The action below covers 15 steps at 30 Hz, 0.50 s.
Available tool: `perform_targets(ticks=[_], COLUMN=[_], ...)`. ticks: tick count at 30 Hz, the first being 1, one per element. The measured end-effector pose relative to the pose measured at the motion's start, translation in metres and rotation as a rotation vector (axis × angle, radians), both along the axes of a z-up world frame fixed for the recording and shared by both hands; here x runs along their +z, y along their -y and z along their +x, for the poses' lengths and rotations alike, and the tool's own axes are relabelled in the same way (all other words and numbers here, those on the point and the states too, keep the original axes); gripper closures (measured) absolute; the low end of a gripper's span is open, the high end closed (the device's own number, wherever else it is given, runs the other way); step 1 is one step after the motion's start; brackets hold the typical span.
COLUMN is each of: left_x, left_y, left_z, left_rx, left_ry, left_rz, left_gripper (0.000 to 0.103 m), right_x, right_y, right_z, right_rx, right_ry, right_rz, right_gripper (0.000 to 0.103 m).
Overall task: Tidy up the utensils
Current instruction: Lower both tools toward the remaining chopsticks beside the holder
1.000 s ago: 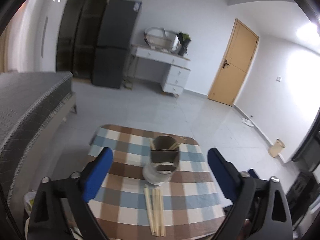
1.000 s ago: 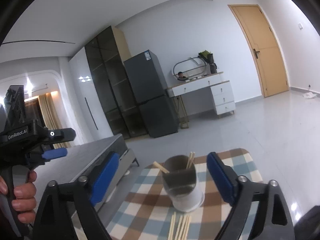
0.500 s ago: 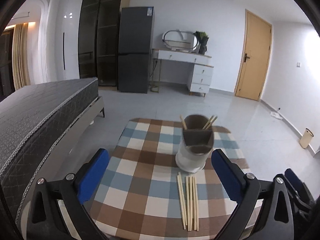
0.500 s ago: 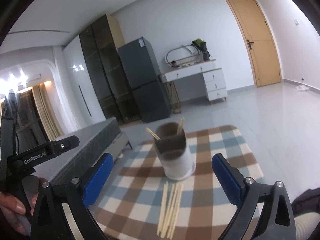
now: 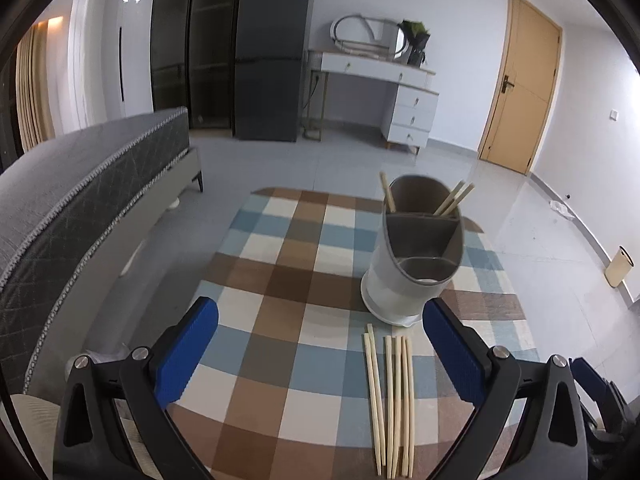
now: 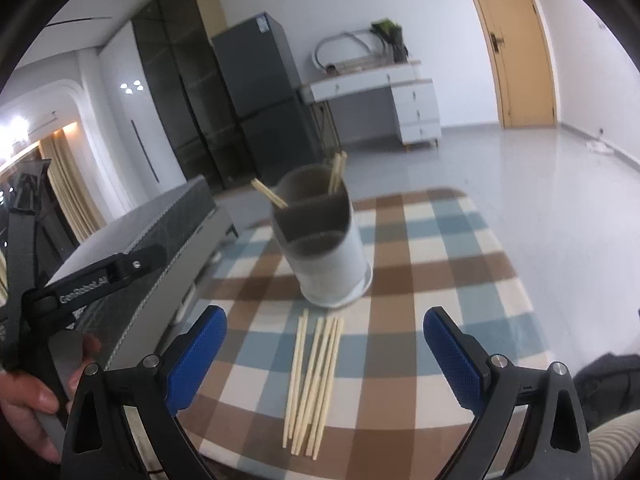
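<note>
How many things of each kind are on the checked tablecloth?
Utensil holder: 1
Chopsticks in the holder: 3
Loose chopsticks: about 5; they lie close together, so the count is unsure
Total: about 9

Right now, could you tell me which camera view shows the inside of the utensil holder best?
The left wrist view: it looks down into the utensil holder, showing its divider and the chopsticks standing in the far compartment. In the right wrist view the holder is blurred and seen more from the side, so its compartments are hard to make out.
</note>
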<state>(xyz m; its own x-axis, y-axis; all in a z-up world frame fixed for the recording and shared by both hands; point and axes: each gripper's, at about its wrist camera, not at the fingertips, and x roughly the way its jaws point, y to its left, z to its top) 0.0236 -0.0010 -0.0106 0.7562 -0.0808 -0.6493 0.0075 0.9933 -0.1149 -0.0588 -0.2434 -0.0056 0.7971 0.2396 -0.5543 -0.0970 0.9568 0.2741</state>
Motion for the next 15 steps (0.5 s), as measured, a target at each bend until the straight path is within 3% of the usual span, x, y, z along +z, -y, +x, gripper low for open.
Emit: perform_targets(ticks=[4,6,7,15], left_x=[-0.023,-0.035,-0.04,-0.071], left_y=[-0.001,-0.003,-0.003,-0.003], left_z=[0.014,0.018,0.021,0.043], left_rx=[-0.008,-0.001,0.0,0.033], left_ry=[-0.058,-0.083,-0.101,-0.236], left_rz=[-0.009,-0.001,-0.001,-0.024], left_gripper=[0.003,0.003,0.003,0.003], right_x=[-0.01,-0.018,-0.021,-0.059], right_y=[-0.001,-0.003,-0.004,-0.015], right_z=[0.013,0.023,0.028,0.069], right_rx=[-0.014,-0.022,-0.023,0.014], right_ry=[-0.049,-0.092,-0.113,-0.269], right_rz=[-0.019,-0.049,-0.06,-0.094], right_gripper=[0.006,0.019,0.02,0.022])
